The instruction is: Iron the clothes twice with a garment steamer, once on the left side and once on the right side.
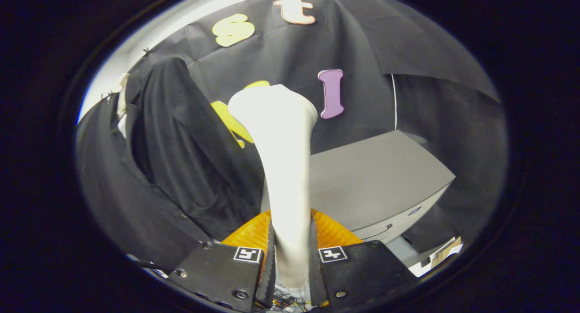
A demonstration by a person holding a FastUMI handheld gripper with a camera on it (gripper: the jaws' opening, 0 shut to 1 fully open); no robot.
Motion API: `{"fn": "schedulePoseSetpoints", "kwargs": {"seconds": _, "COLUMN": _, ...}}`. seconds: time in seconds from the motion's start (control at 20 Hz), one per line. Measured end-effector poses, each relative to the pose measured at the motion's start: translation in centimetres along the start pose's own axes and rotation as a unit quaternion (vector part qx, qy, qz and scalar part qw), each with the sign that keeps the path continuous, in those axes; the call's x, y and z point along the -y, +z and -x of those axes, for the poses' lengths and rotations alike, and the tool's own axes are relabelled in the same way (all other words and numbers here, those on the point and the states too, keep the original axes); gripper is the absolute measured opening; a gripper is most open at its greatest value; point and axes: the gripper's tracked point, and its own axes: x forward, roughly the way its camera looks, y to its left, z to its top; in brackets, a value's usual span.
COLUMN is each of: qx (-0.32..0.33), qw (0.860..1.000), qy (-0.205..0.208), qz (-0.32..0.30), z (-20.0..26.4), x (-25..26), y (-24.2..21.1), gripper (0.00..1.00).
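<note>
Dark garment (pixel 181 168) hangs at the left, against the booth's black cloth wall. A pale hanger or collar piece (pixel 121 100) shows at its top edge; too small to tell which. Fabric falls in loose folds, soft and light by the look of it, likely to swing or bunch if pushed hard.

Centre: garment steamer (pixel 283 168), pale, smooth, rising straight up from between the fingers. Narrow handle low down, widening to a flared head at the top. The head stands beside the garment, apart from it, not yet touching the cloth.

Gripper (pixel 292 258) is clamped on the steamer's handle, one finger (pixel 267 263) pressing each side, handle seated deep between them. An orange ribbed part (pixel 331 233) sits just behind the fingers.

Handling judgement: steamer body looks like rigid plastic, slick surface, top-heavy with the head far above the hold. It could pivot or slip in the fingers during a sweep. The low, narrow handle is the sensible place to hold; the grip there looks centred.

Right: grey box-like unit (pixel 380 181) on the worktop, beyond the fingers, well clear of the garment. Some paper or card scraps (pixel 446 252) lie below it.

Neither pass over the garment looks started.
</note>
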Motion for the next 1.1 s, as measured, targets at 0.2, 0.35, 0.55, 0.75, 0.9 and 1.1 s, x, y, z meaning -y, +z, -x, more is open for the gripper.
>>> {"fn": "schedulePoseSetpoints", "kwargs": {"seconds": 0.2, "qx": 0.074, "qw": 0.997, "qy": 0.007, "qz": 0.012, "z": 4.8, "x": -3.6, "y": 1.4, "gripper": 0.33}}
{"fn": "schedulePoseSetpoints", "kwargs": {"seconds": 0.35, "qx": 0.144, "qw": 0.989, "qy": 0.011, "qz": 0.025, "z": 8.2, "x": -6.7, "y": 3.1, "gripper": 0.33}}
{"fn": "schedulePoseSetpoints", "kwargs": {"seconds": 0.55, "qx": 0.221, "qw": 0.973, "qy": 0.017, "qz": 0.057, "z": 10.9, "x": -11.6, "y": 5.9, "gripper": 0.33}}
{"fn": "schedulePoseSetpoints", "kwargs": {"seconds": 0.75, "qx": 0.275, "qw": 0.958, "qy": 0.020, "qz": 0.075, "z": 9.8, "x": -16.5, "y": 7.8, "gripper": 0.33}}
{"fn": "schedulePoseSetpoints", "kwargs": {"seconds": 0.9, "qx": 0.296, "qw": 0.951, "qy": 0.038, "qz": 0.082, "z": 8.0, "x": -20.6, "y": 8.9, "gripper": 0.33}}
{"fn": "schedulePoseSetpoints", "kwargs": {"seconds": 1.1, "qx": 0.317, "qw": 0.941, "qy": 0.055, "qz": 0.100, "z": 5.7, "x": -24.8, "y": 10.9, "gripper": 0.33}}
